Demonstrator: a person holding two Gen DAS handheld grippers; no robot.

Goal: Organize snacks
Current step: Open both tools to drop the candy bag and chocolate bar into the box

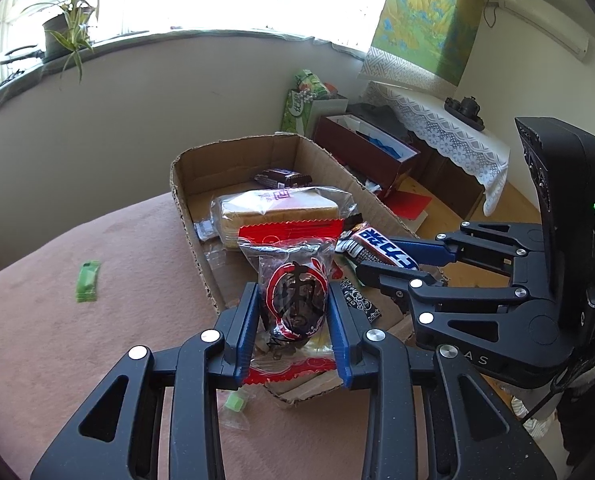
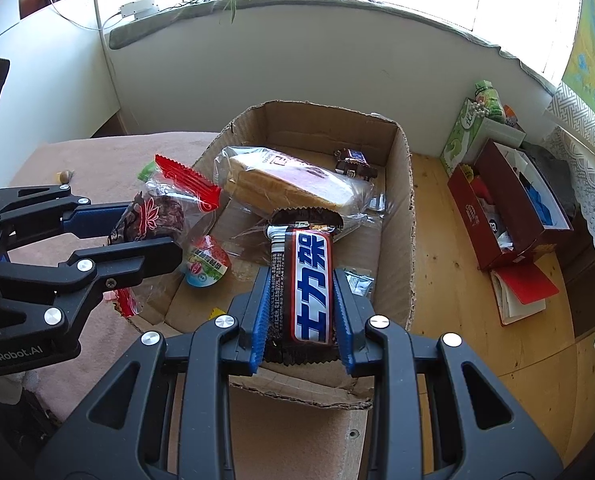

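While both grippers hang over the near end of the cardboard box (image 2: 401, 208), each has a snack clamped between its blue pads. The left gripper (image 1: 293, 320) is closed narrowly on a clear packet with red crimped ends (image 1: 293, 280), a dark pastry showing through the film; the packet stands roughly upright between the fingers, above the box's near-left corner, and in the right wrist view it sits just beside the box's left wall. The right gripper (image 2: 301, 300) is pinched on a chocolate bar (image 2: 309, 280) with a white band and blue lettering on a dark wrapper — the bar runs lengthwise along the fingers, its far end reaching over the box floor toward a bagged loaf of sliced bread (image 2: 293, 184). That loaf lies inside the box, tilted against the middle, and a small dark chocolate pack (image 2: 353, 164) rests near the far wall. A round jelly cup with a colourful lid (image 2: 205, 260) lies at the box's left side, just below the left gripper's lower finger. The box stands on a pinkish-brown tablecloth (image 1: 77, 360), where a green candy wrapper (image 1: 87, 282) lies well apart to the left and a small green cube in clear film (image 1: 233, 404) sits just beside the box's near edge. Beyond the table — on the wooden floor — an open red box (image 2: 509, 208) holds assorted items.
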